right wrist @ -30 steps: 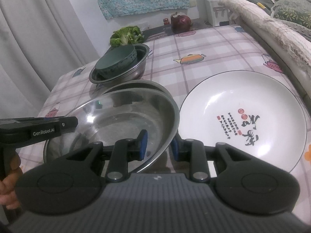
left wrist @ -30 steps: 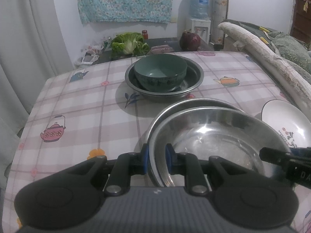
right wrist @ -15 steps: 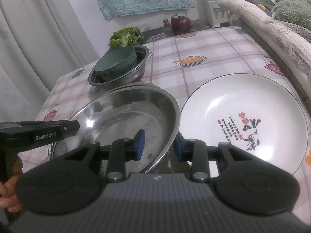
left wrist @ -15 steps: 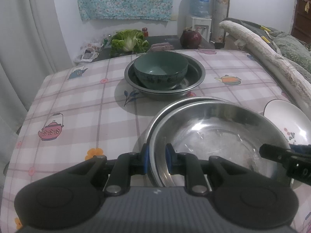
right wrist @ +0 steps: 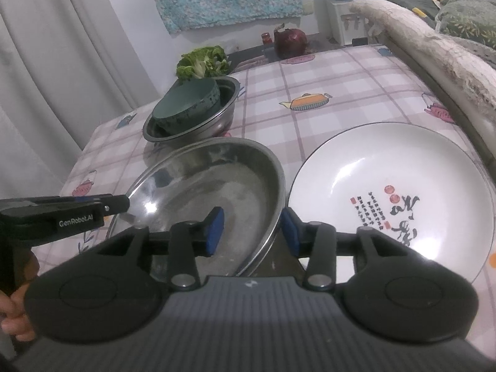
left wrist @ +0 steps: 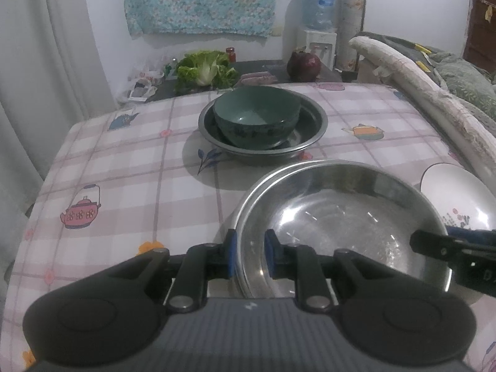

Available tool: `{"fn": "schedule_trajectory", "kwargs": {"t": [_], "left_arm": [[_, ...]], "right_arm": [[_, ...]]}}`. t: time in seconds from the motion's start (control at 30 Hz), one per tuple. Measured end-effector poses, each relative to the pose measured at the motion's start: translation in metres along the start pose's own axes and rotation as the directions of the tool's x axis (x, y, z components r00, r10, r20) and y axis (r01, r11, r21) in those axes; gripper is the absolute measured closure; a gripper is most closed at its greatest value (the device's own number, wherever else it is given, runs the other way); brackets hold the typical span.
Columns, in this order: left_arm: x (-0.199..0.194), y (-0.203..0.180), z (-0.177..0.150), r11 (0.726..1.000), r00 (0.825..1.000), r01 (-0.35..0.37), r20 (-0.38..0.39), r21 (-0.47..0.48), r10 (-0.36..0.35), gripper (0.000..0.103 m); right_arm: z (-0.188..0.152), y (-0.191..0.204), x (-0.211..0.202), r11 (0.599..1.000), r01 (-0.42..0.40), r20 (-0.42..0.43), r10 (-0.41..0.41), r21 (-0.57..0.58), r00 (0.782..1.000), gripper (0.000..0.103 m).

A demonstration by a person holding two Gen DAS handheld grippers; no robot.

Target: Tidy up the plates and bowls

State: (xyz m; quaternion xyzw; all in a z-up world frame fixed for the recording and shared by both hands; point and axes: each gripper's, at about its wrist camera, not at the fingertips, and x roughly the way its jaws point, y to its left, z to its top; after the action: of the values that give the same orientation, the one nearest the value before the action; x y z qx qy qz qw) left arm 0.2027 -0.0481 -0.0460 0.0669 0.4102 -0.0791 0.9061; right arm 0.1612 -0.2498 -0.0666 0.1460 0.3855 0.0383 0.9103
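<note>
Checked tablecloth, steel bowl rim between both grippers' fingers

White wall upper centre, hung with turquoise floral cloth; pale pleated curtain at left; blue-bottled white water dispenser upper right.

The table, in its checked teapot cloth, is carrying a steel basin toward the far edge, stacked steel pans at the near edge, and a white plate sitting beside them near the right edge.
</note>
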Motion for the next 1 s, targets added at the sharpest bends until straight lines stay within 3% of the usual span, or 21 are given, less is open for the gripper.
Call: {"fn": "schedule_trajectory", "kwargs": {"t": [0.13, 0.3, 0.5, 0.63, 0.73, 1.0], "left_arm": [[-0.001, 0.001, -0.001, 1.0, 1.0, 0.01, 0.01, -0.007, -0.009, 0.082], [-0.002, 0.005, -0.005, 1.0, 1.0, 0.022, 0.014, -0.016, -0.022, 0.071], [0.009, 0.003, -0.008, 1.0, 1.0, 0.01, 0.002, -0.005, -0.01, 0.071], [0.016, 0.007, -0.01, 1.0, 1.0, -0.027, -0.016, 0.005, 0.027, 0.084], [0.016, 0.018, -0.013, 1.0, 1.0, 0.006, -0.018, -0.026, -0.006, 0.084], [0.005, 0.041, -0.029, 1.0, 0.999, -0.028, -0.026, -0.009, 0.028, 0.077]], "right_arm": [[0.0, -0.001, -0.002, 1.0, 0.007, 0.008, -0.007, -0.007, 1.0, 0.061], [0.006, -0.007, -0.015, 1.0, 0.021, 0.072, -0.02, -0.02, 0.997, 0.06], [0.029, -0.021, -0.013, 1.0, 0.023, 0.09, -0.022, -0.011, 0.996, 0.059], [0.042, -0.026, -0.01, 1.0, 0.003, 0.102, -0.004, 0.01, 0.995, 0.059], [0.045, -0.031, -0.01, 0.999, -0.003, 0.117, -0.002, 0.04, 0.993, 0.059], [0.028, -0.028, -0.004, 0.997, -0.029, 0.088, 0.023, 0.07, 0.996, 0.059]]}}
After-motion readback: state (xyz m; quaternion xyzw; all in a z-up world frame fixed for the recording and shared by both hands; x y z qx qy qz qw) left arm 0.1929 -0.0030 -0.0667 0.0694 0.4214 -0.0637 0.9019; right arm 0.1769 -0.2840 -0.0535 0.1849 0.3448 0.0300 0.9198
